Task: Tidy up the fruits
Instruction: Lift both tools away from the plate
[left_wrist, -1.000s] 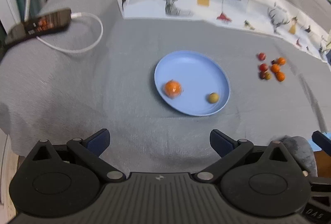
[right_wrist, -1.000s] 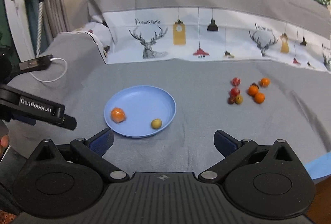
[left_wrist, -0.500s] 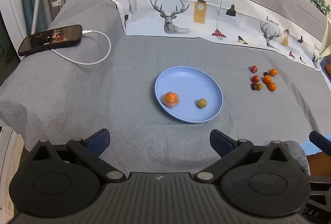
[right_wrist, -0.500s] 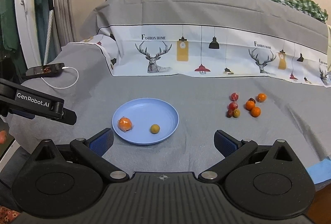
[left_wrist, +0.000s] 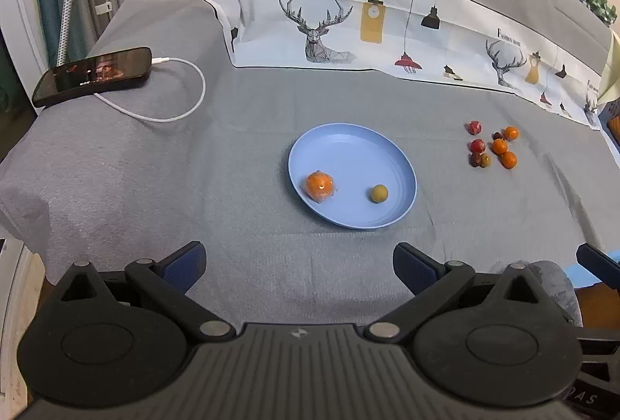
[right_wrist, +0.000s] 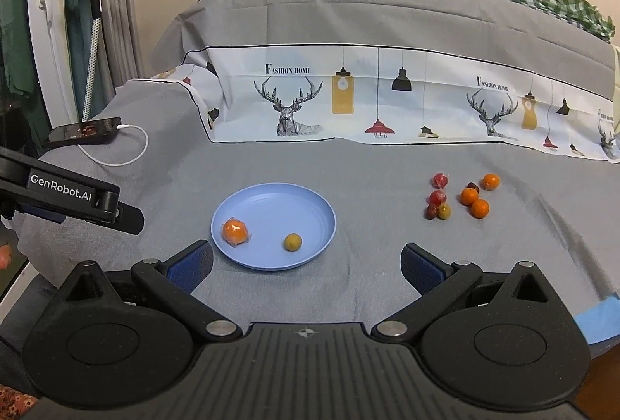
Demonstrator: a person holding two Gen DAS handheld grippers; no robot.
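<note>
A blue plate (left_wrist: 350, 148) (right_wrist: 279, 199) lies on the grey cloth. It holds a wrapped orange fruit (left_wrist: 319, 185) (right_wrist: 235, 231) and a small olive-green fruit (left_wrist: 379, 193) (right_wrist: 293, 241). A cluster of several small red, orange and dark fruits (left_wrist: 493, 148) (right_wrist: 461, 197) lies to the plate's right. My left gripper (left_wrist: 298, 265) is open and empty, near the front edge, short of the plate. My right gripper (right_wrist: 306, 267) is open and empty, just in front of the plate. The left gripper's body (right_wrist: 69, 193) shows at the left of the right wrist view.
A phone (left_wrist: 93, 75) (right_wrist: 87, 129) with a white charging cable (left_wrist: 174, 110) lies at the far left. A printed white cloth (left_wrist: 387, 32) rises at the back. Blue tape (right_wrist: 598, 315) marks the front right edge. Curtains and a pole (right_wrist: 93, 32) stand at left.
Both grippers have pulled back and tilted up, so the plate and fruits sit lower and farther in view. Both stay open and empty. No fruit has moved.
</note>
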